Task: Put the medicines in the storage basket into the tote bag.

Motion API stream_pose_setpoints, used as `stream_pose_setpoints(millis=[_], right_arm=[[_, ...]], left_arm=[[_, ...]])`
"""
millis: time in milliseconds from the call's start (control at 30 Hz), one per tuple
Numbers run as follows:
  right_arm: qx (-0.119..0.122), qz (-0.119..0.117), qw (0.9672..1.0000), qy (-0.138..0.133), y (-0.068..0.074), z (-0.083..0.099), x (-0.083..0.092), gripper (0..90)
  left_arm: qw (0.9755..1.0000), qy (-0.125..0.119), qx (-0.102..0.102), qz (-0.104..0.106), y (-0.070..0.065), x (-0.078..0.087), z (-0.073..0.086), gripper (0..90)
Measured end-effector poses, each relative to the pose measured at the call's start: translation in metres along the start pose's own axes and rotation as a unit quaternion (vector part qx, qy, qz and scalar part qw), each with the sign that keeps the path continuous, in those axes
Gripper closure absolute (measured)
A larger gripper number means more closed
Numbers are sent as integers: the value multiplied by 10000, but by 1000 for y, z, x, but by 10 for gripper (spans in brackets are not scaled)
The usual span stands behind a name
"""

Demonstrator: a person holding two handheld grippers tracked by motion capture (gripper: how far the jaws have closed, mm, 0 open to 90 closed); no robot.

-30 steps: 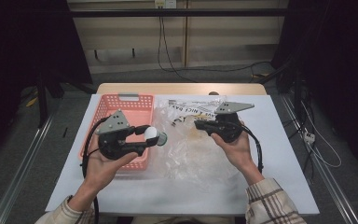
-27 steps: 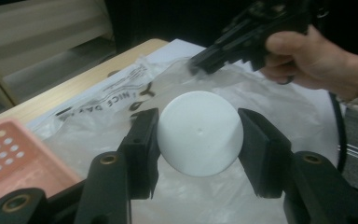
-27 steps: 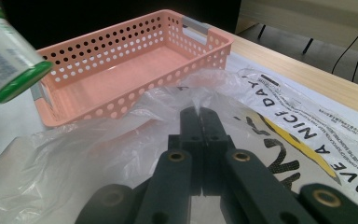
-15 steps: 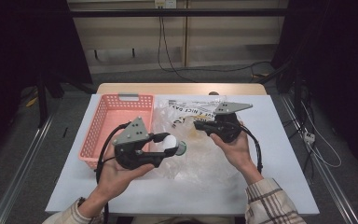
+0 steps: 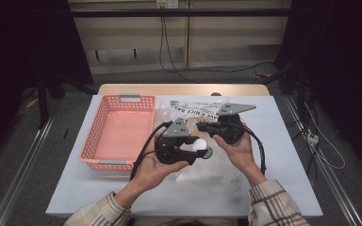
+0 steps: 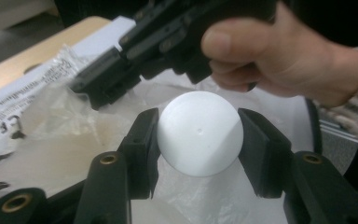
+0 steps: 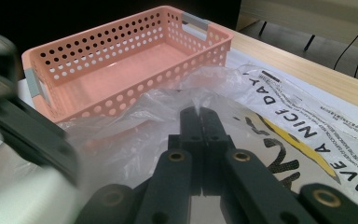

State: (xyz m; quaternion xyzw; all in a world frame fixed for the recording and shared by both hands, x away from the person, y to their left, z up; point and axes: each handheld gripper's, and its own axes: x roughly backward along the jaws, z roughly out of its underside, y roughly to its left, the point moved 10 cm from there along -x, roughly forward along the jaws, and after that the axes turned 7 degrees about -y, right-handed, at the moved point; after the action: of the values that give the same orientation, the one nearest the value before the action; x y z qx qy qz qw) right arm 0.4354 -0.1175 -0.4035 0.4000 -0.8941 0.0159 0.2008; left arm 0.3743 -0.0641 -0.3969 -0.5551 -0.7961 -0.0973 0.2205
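Left gripper (image 6: 198, 140): I've got it pinching the white ball (image 6: 199, 132), above the bag (image 5: 202, 174).
Right gripper (image 7: 200, 114): my jaws pressed together on the bag's plastic edge.
Basket (image 5: 101, 141): left of bag.

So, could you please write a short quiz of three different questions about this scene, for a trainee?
1. True or false: the left gripper holds a round white ball.
2. What does the right gripper pinch? A) the clear crinkled plastic bag B) the pink perforated plastic basket C) nothing
3. What lies inside the basket?

Key: 1. True; the jaws press on both sides of the ball. 2. A; the jaws are closed on a fold of the bag. 3. Nothing; its floor is bare.
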Motion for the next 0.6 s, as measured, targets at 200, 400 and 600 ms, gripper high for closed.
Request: stream_pose_setpoints(millis=[200, 400, 600], right_arm=[[16, -13, 10000, 10, 2, 0, 0, 900], [-13, -44, 10000, 67, 3, 4, -2, 900], [-42, -62, 9999, 102, 4, 7, -2, 900]], left_arm=[[9991, 382, 62, -164, 12, -23, 22, 511], [9978, 559, 127, -343, 22, -39, 39, 511], [9967, 622, 125, -502, 26, -52, 49, 510]])
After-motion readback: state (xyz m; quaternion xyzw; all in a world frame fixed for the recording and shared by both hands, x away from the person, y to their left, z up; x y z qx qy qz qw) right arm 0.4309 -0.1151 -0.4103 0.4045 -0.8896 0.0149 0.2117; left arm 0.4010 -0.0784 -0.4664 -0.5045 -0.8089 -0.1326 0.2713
